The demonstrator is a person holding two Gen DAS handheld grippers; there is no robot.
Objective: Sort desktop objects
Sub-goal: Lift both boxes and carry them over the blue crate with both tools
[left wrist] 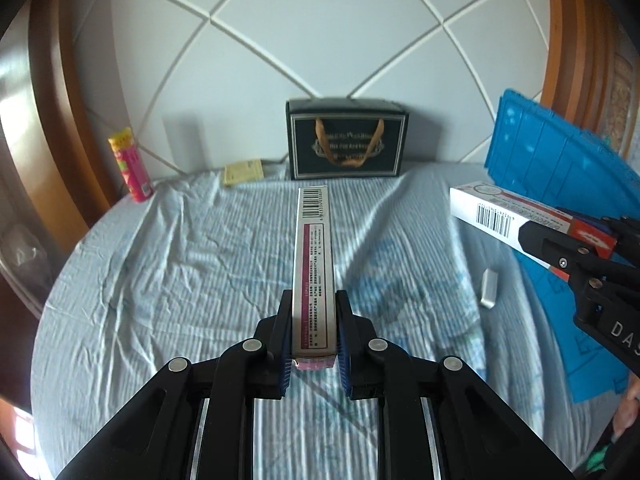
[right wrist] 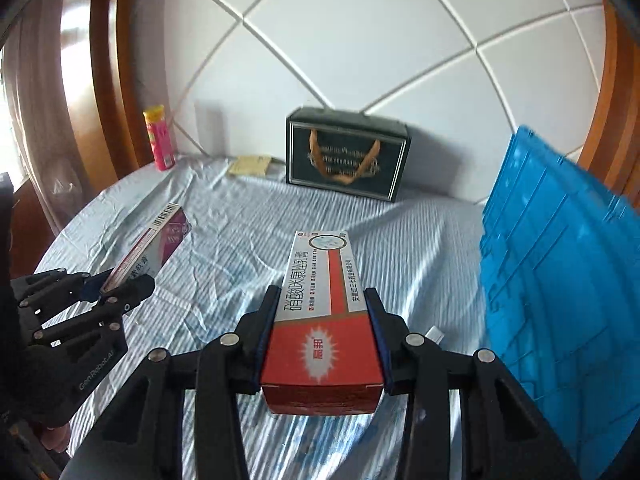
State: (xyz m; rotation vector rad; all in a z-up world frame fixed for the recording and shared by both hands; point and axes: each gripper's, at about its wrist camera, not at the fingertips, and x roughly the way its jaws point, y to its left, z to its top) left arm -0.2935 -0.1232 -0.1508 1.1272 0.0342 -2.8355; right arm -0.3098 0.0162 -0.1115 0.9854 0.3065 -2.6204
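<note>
A long silver box with a pink stripe and a barcode [left wrist: 314, 248] points straight ahead, and my left gripper [left wrist: 314, 300] is shut on its near end, above the striped sheet. The right wrist view shows this silver and pink box [right wrist: 160, 240] at the left, held in the left gripper [right wrist: 116, 284]. My right gripper [right wrist: 322, 296] is shut on a red and white medicine box [right wrist: 324, 300], held flat above the sheet. In the left wrist view the red and white box [left wrist: 504, 210] and the right gripper [left wrist: 580, 236] come in from the right.
A black gift bag with orange handles [left wrist: 346, 146] stands against the white padded wall. A blue plastic crate [left wrist: 560, 168] fills the right side. A pink and yellow tube [left wrist: 132, 164] and a yellow pad [left wrist: 244, 172] sit at the back left. A small grey-white item [left wrist: 489, 288] lies on the sheet.
</note>
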